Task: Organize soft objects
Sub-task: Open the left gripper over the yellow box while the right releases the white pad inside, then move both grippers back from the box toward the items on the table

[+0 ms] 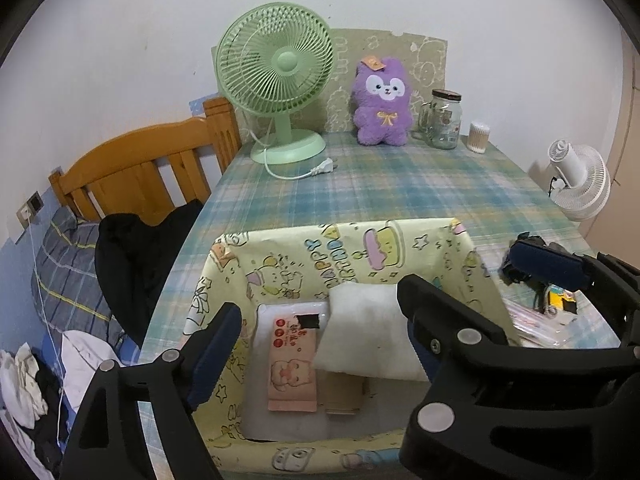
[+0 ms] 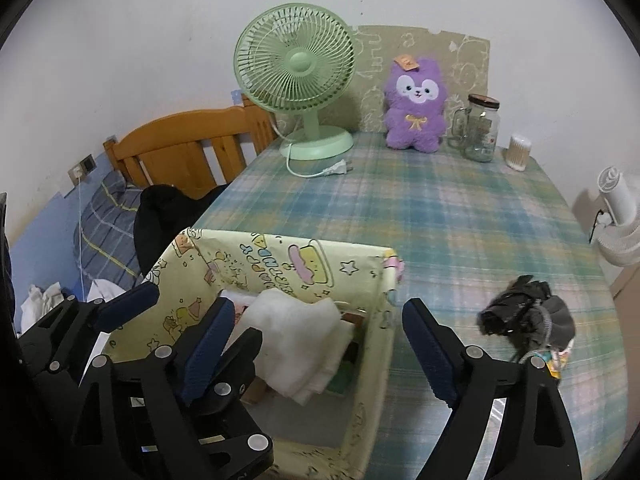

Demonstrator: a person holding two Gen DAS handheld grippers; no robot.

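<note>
A yellow cartoon-print box (image 1: 280, 258) (image 2: 372, 344) stands at the near edge of the plaid table. Inside it lie a white folded cloth (image 1: 364, 328) (image 2: 296, 332) and a pink wet-wipe pack (image 1: 292, 364). My left gripper (image 1: 320, 332) is open, its fingers hanging over the box to either side of the cloth. My right gripper (image 2: 316, 336) is open and empty over the box's right wall. A purple plush toy (image 1: 382, 104) (image 2: 416, 106) sits upright at the table's far edge. A black crumpled soft item (image 2: 520, 312) lies right of the box.
A green desk fan (image 1: 280, 84) (image 2: 300, 80) with a loose plug stands at the back left. A glass jar (image 1: 442, 120) (image 2: 480, 128) and a cotton-swab tub (image 1: 479, 138) (image 2: 519, 152) stand at the back right. A bed with clothes (image 1: 80, 300) lies left; a white fan (image 1: 580, 184) stands right.
</note>
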